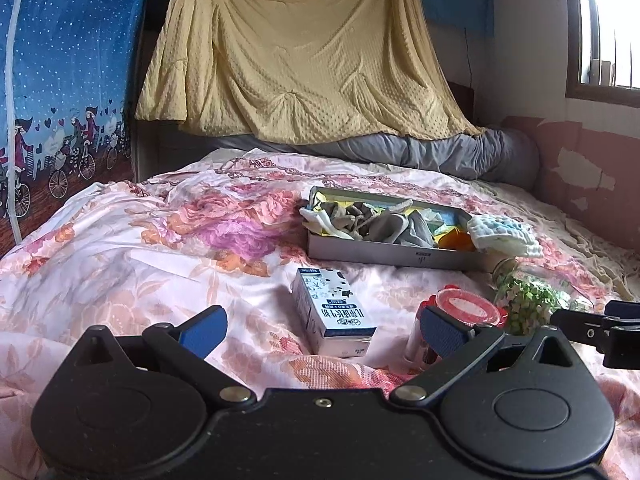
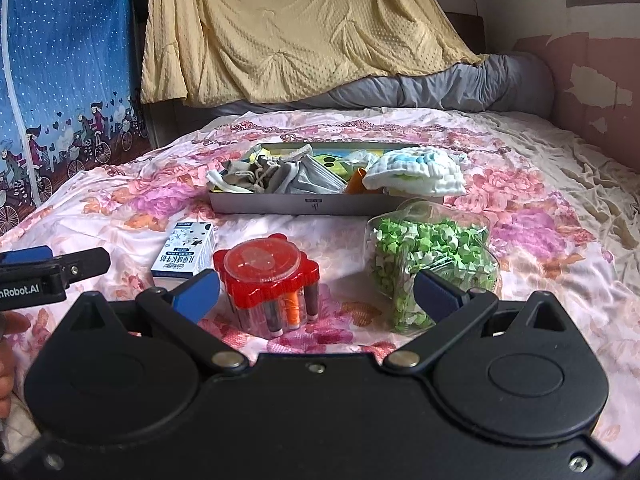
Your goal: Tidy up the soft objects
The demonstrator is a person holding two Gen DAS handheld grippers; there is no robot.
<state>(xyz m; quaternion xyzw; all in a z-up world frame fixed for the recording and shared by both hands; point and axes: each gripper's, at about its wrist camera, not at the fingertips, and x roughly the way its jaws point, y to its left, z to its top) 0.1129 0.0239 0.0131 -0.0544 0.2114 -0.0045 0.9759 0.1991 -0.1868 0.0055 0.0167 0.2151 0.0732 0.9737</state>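
A shallow grey box (image 1: 384,252) (image 2: 280,205) lies on the flowered bedspread, holding grey drawstring pouches (image 1: 380,222) (image 2: 280,178), pale cloth pieces and an orange item (image 2: 355,181). A white-and-blue quilted cloth (image 1: 502,236) (image 2: 416,172) drapes over the box's right end. My left gripper (image 1: 322,330) stands open, low over the bed, with a milk carton (image 1: 332,316) ahead between its fingers, untouched. My right gripper (image 2: 316,290) is open too, just short of the red-lidded container (image 2: 266,280). Nothing is held.
A clear jar of green paper stars (image 2: 432,260) (image 1: 528,300) lies on its side at the right. The milk carton (image 2: 186,252) lies left of the red container (image 1: 460,312). A yellow blanket (image 1: 304,52) hangs behind; a grey bolster (image 2: 440,84) lines the bed's far edge.
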